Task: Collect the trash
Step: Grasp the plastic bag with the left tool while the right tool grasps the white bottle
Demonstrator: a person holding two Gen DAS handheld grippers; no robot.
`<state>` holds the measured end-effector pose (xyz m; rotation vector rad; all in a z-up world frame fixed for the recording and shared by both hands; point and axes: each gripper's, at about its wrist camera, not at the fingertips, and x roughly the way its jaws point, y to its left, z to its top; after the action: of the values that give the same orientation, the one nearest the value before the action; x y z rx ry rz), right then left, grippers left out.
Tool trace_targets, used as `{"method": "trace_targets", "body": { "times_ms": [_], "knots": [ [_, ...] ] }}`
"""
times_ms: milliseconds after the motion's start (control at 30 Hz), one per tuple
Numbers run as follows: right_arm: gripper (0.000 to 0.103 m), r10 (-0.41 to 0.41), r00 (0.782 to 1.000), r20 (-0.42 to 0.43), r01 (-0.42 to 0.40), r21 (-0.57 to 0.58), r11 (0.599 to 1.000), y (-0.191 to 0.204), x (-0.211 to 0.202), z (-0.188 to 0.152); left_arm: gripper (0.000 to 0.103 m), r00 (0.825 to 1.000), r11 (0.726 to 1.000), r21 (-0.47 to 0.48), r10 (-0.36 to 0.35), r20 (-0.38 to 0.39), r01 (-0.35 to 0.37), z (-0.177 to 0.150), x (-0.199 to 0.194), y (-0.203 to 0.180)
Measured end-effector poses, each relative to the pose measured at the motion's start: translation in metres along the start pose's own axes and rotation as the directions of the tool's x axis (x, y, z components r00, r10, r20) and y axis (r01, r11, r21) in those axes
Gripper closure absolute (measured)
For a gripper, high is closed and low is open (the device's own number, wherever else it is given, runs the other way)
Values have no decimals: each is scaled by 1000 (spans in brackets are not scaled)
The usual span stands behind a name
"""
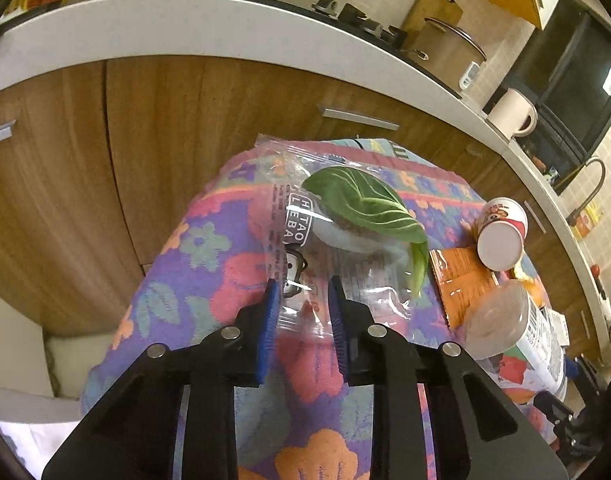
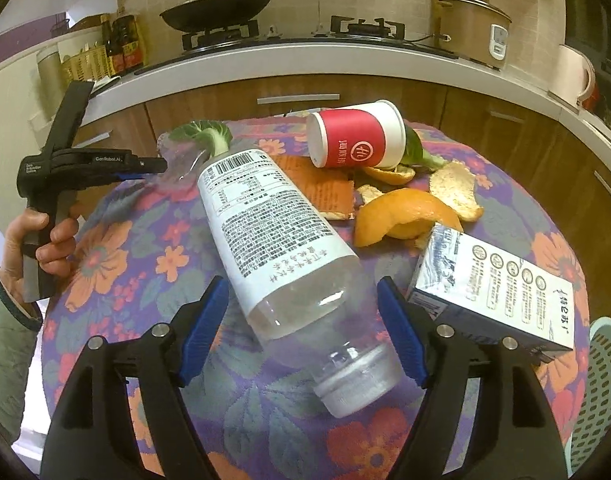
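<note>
A clear plastic wrapper point(image 1: 305, 240) with printed text lies on the flowered tablecloth point(image 1: 209, 264), with a green leaf point(image 1: 365, 204) on it. My left gripper point(image 1: 303, 292) is open, its blue fingers on either side of the wrapper's near edge. It also shows at the left of the right wrist view point(image 2: 145, 168). My right gripper point(image 2: 303, 312) is open around the lower part of a clear plastic bottle point(image 2: 281, 248) that lies on its side. The bottle touches neither finger.
A red and white paper cup point(image 2: 357, 136), orange peels point(image 2: 409, 216), an orange packet point(image 2: 321, 188) and a white carton point(image 2: 489, 284) lie on the table. A pale green basket point(image 2: 601, 400) is at the right edge. Kitchen cabinets and a stove are behind.
</note>
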<state>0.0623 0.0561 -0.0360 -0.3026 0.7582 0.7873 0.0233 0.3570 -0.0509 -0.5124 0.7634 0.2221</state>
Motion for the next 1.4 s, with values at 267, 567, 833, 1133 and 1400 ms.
{"method": "trace_targets", "body": {
  "times_ms": [267,567,833,1133,1400],
  "knots": [
    [23,-1,1000,-11,1,-8,1000,-3,5,4,98,999,998,52,-40,12,39,-12,-23,-10],
    [30,28,999,-37,-28,2,1000,2,5,1,101,996,985,149,-88,-15,90,-44,-64,-13],
    [35,33,999,-21,-33,12,999,20,-16,-15,53,994,986,126,-109,0,108,-52,-67,-8],
    [38,35,999,41,-38,78,996,13,-46,-22,103,992,984,129,-121,-33,124,-54,-47,-31],
    [39,30,994,103,-44,133,990,-7,-79,-26,103,967,954,159,-251,-38,254,-63,-87,-62]
  ]
}}
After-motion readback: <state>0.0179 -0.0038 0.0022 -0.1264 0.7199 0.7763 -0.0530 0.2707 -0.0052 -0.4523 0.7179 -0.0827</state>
